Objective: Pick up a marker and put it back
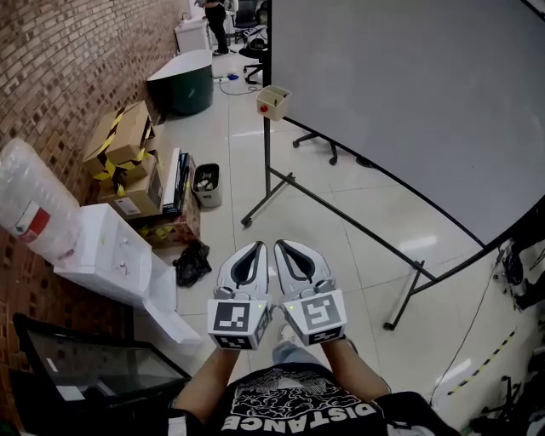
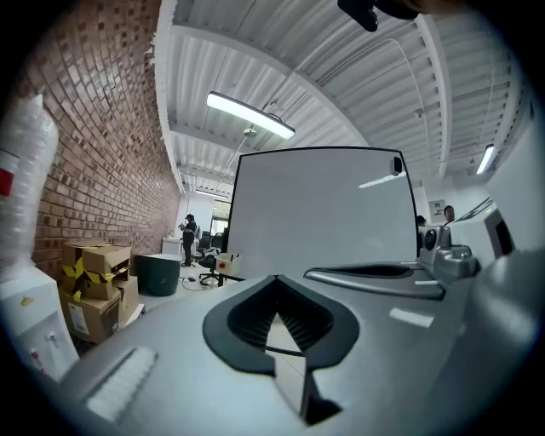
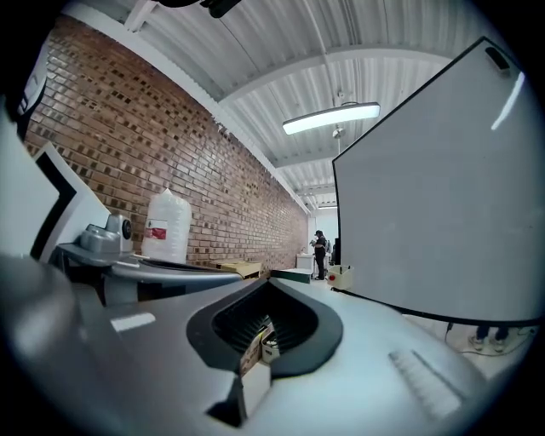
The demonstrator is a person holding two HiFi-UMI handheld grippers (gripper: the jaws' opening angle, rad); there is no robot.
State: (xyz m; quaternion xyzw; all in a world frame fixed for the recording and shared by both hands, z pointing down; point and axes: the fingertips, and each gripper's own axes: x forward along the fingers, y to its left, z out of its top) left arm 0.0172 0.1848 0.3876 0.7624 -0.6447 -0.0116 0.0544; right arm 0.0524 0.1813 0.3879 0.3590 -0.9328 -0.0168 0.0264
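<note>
Marker: we could not make one out in any view. A small cream box with a red spot sat on the post beside the whiteboard. Its inside was hidden from the head view, and it was too small in both gripper views to read. The whiteboard was cut off at the top and right of the head view.

Left gripper and right gripper were held just beside each other, close in front of the person's body. They were over bare floor, well apart from the whiteboard.

- Left gripper view: the jaws were brought together at the tips. Only a thin slit was left below them, with floor showing through it. We saw nothing between them.
- Right gripper view: the jaws were likewise together. A scrap of the far cartons showed through the narrow slit. We saw nothing gripped.

Further out, along the brick wall at left:

- The stacked cartons carried yellow-and-black tape.
- A small bin stood just beside them, its contents too small to tell.
- Nearer us stood a white cooler with a clear bottle on top.
- A dark screen lay at lower left, cut off by the frame.

A person stood at the far end of the room, too small for detail. At the right edge, dark gear was cut off and we could not identify it.
</note>
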